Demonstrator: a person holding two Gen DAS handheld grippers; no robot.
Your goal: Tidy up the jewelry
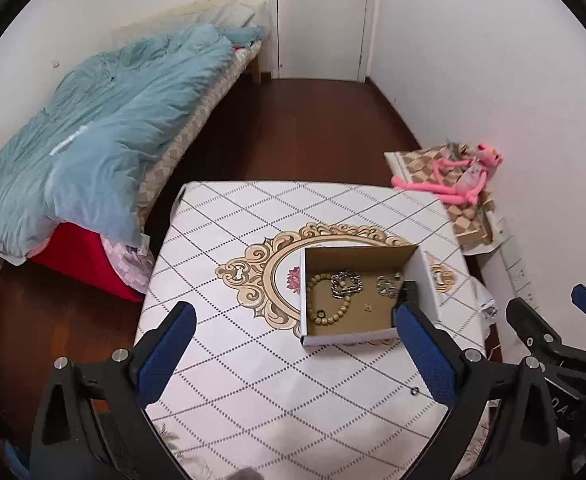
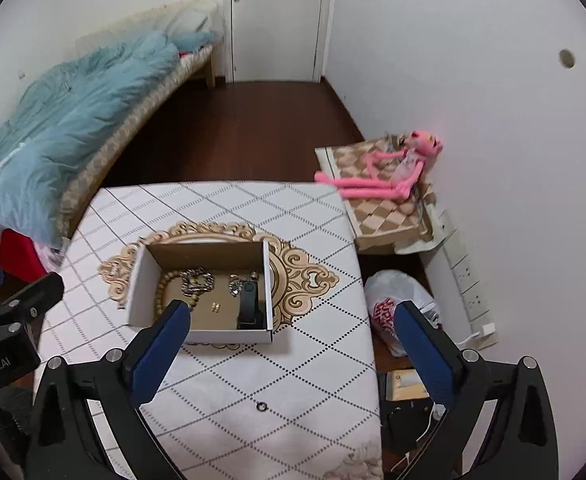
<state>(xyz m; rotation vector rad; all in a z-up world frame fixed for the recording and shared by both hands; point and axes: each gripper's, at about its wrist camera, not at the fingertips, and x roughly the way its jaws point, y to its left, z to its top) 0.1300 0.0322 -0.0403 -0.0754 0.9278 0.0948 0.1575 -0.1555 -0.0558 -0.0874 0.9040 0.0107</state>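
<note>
An open cardboard box stands on the patterned table; it also shows in the right wrist view. Inside lie a wooden bead bracelet, a silver chain, another silver piece, small gold earrings and a black item. A small dark ring lies on the table in front of the box, also seen in the right wrist view. My left gripper is open and empty above the table. My right gripper is open and empty over the table's right edge.
A bed with a blue duvet stands at the left. A pink plush toy lies on a checkered cushion to the right. A plastic bag and a power strip lie on the floor by the right wall.
</note>
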